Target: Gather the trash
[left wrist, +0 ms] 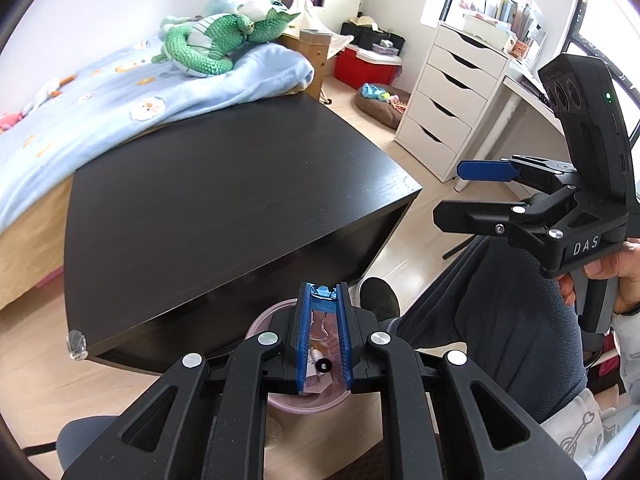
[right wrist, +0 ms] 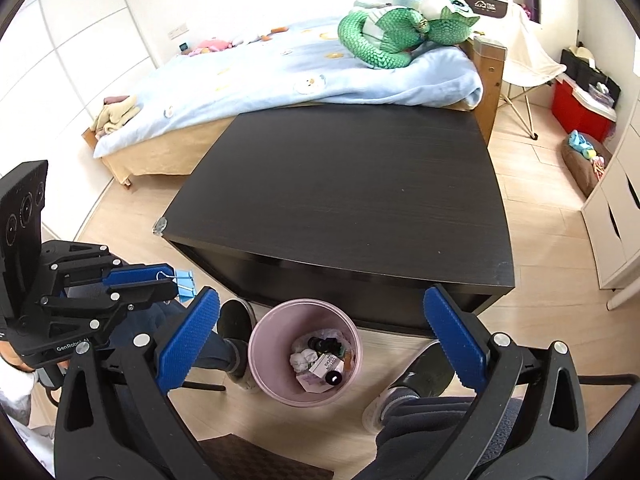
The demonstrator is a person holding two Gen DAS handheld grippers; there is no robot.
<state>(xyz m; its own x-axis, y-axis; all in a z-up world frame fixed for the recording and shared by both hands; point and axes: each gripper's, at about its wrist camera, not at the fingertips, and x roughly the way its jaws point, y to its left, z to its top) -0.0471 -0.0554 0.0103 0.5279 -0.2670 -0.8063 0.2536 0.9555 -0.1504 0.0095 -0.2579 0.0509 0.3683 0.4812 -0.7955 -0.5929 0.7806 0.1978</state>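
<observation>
- My left tongs point(left wrist: 323, 300) were clamped on a blue binder clip point(right wrist: 185, 282), its wire handles pinched between the blue pads point(left wrist: 301, 332).
- From the right wrist view, the clip's blue body stuck out past the tips of the left tongs, up in the air, left of the bin and above my leg.
- My right tongs point(right wrist: 322, 334) stood wide apart with nothing between them, hanging over the bin.
- The pink bin point(right wrist: 262, 360) sat on the wooden floor point(right wrist: 540, 216) between my two shoes, just in front of the dark desk point(right wrist: 352, 196).
- Inside the bin lay crumpled white paper point(right wrist: 301, 358), a small white box point(right wrist: 325, 365), a dark little bottle point(right wrist: 333, 378) and other scraps.
- The desk top carried nothing; a clear bumper point(right wrist: 161, 226) capped its near left corner.
- Beyond the desk stood the bed with a light blue blanket point(right wrist: 280, 76) and a green stuffed dragon point(right wrist: 392, 36).
- A white chest of drawers point(left wrist: 448, 92) stood off to the right.
</observation>
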